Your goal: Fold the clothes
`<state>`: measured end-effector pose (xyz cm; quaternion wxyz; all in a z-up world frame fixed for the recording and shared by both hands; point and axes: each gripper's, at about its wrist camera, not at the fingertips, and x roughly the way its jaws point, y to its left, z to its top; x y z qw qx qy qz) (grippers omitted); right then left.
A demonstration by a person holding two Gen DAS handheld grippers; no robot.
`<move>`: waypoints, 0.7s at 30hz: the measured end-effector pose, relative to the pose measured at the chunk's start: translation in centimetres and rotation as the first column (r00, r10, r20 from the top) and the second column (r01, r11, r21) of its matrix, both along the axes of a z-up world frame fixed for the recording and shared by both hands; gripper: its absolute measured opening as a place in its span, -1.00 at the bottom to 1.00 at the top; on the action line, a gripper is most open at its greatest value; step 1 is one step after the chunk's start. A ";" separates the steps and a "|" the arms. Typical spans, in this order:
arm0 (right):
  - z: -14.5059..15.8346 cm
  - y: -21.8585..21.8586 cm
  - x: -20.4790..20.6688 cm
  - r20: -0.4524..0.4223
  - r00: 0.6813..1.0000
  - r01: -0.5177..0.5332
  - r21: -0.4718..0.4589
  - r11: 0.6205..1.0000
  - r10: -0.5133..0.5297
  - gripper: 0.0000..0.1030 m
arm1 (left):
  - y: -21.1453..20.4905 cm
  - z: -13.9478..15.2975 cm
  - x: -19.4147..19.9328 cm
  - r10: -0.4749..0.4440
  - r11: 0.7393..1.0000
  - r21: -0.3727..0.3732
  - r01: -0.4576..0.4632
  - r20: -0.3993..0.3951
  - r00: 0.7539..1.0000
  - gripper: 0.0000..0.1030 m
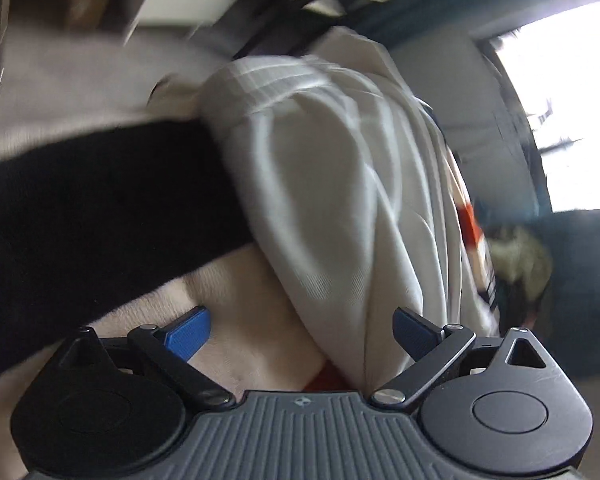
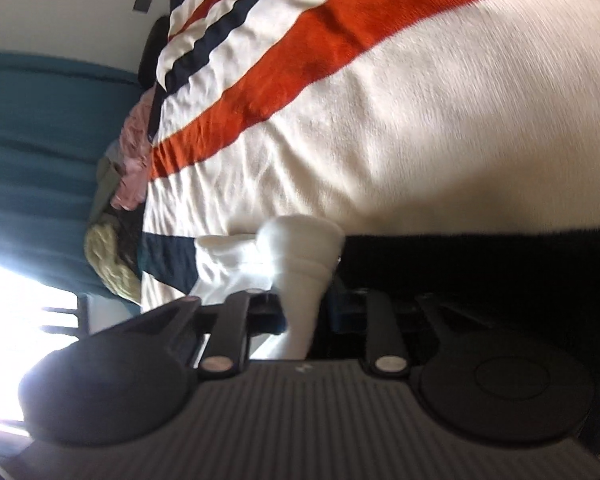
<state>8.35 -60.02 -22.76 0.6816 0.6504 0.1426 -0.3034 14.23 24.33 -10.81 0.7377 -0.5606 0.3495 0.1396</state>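
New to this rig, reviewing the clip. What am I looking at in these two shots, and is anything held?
No robot arm here: a person carries a handheld pair of tongs in each hand, each with a fisheye camera looking forward along its fingers. The black hardware at the bottom of each picture is the tool itself.

Left view: the left tongs stand open, blue pads apart, over a white garment lying on a striped blanket. The picture is motion-blurred.

Right view: the right tongs are closed on a bunched fold of white cloth. Beyond it lies the cream blanket with orange and navy stripes, with more clothes piled at its far edge.
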 end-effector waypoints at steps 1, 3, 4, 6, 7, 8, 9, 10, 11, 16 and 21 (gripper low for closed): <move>0.0 0.0 0.0 -0.001 1.000 0.001 -0.002 1.000 -0.001 -0.60 | 0.5 -0.3 0.0 0.027 0.999 -0.025 -0.026 0.016 1.000 0.90; -0.1 0.0 0.0 -0.003 1.000 0.005 -0.005 1.000 -0.005 -0.64 | 1.2 -0.6 0.0 0.075 0.995 -0.064 -0.072 0.049 0.996 0.88; -0.1 0.0 0.0 -0.004 1.000 0.008 -0.005 1.000 -0.008 -0.69 | 1.4 -0.5 -0.1 0.087 0.994 -0.067 -0.082 0.064 0.994 0.77; 0.1 0.2 0.1 -0.007 1.000 0.008 -0.024 1.000 -0.008 -0.75 | 1.6 -0.2 -0.5 0.101 0.993 -0.065 -0.095 0.099 0.990 0.42; 0.3 0.2 0.3 -0.014 1.000 0.004 -0.043 0.999 -0.005 -0.77 | 1.8 0.0 -0.7 0.103 0.993 -0.071 -0.095 0.120 0.987 0.27; 0.4 0.2 0.4 -0.021 1.000 0.000 -0.062 0.998 -0.001 -0.77 | 2.0 0.2 -0.9 0.104 0.993 -0.078 -0.094 0.142 0.984 0.26; 0.5 0.2 0.5 -0.026 1.000 0.000 -0.071 0.998 -0.002 -0.78 | 2.3 0.3 -1.0 0.101 0.993 -0.081 -0.089 0.160 0.982 0.26; 0.7 0.2 0.5 -0.031 1.000 0.000 -0.079 0.997 -0.003 -0.79 | 2.4 0.4 -0.9 0.096 0.993 -0.087 -0.081 0.183 0.979 0.24; 0.7 0.3 0.5 -0.032 0.999 0.004 -0.084 0.996 -0.007 -0.79 | 2.5 0.5 -0.9 0.091 0.993 -0.094 -0.072 0.206 0.974 0.22; 1.4 0.3 0.3 -0.008 0.999 0.035 -0.130 0.991 -0.036 -0.87 | 1.8 0.1 0.1 0.069 0.995 -0.090 -0.049 0.238 0.969 0.03; 2.2 0.2 0.0 0.017 0.999 0.033 -0.183 0.983 -0.030 -0.88 | 1.5 -1.5 1.1 0.087 0.989 -0.135 -0.064 0.173 0.981 -0.50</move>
